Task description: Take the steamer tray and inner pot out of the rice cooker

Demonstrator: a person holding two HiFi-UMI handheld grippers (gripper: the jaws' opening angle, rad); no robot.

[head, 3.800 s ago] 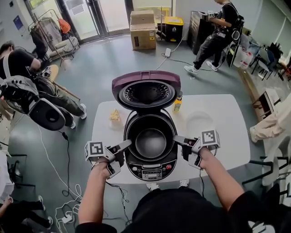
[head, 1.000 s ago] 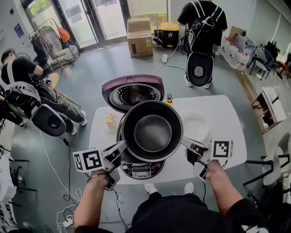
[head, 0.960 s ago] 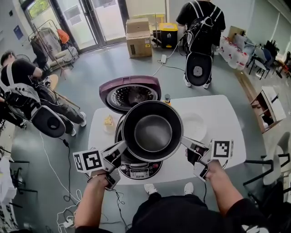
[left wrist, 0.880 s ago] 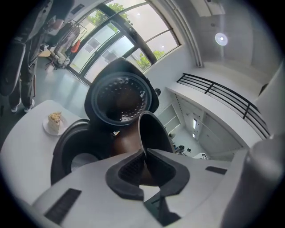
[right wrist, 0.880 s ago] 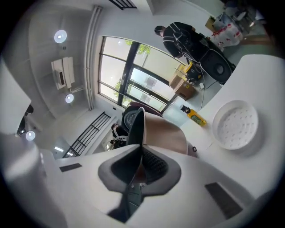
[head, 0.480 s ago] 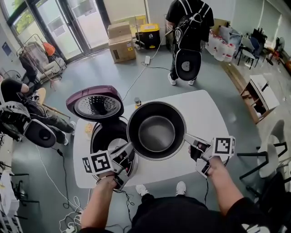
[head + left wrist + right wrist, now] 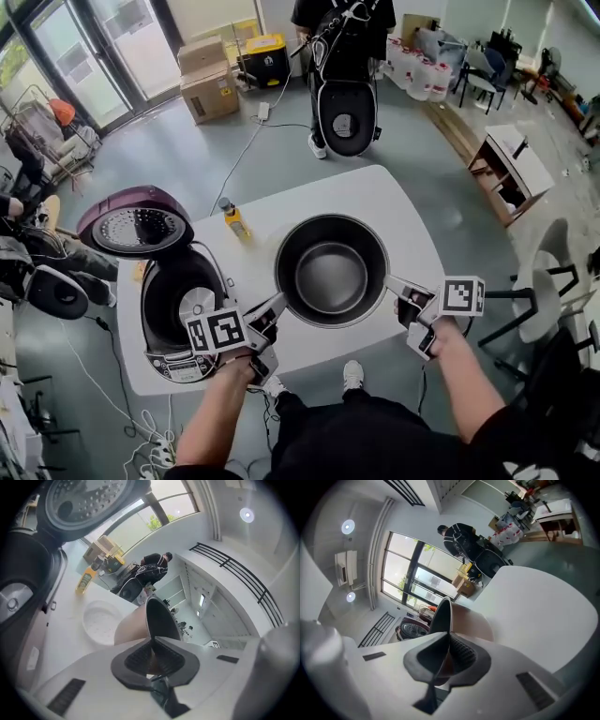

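Observation:
The dark round inner pot (image 7: 331,272) hangs over the white table (image 7: 394,202), to the right of the rice cooker (image 7: 178,309). My left gripper (image 7: 279,304) is shut on the pot's left rim and my right gripper (image 7: 389,281) on its right rim. In the left gripper view the pads (image 7: 140,656) pinch the thin rim of the pot (image 7: 161,618), and the white perforated steamer tray (image 7: 100,623) lies on the table beyond. The right gripper view shows the pads (image 7: 461,651) clamped on the pot's (image 7: 442,616) edge. The cooker's bowl stands empty with its purple lid (image 7: 131,220) raised.
A yellow bottle (image 7: 232,221) stands on the table behind the cooker. A person (image 7: 342,56) with a backpack rig stands beyond the table's far edge. Chairs (image 7: 553,281) are at the right, boxes (image 7: 208,89) on the floor at the back, cables (image 7: 141,441) lie front left.
Both grippers have carried the pot to the right, off the cooker and over the bare table, and a little lower. The cooker now lies to the pot's left.

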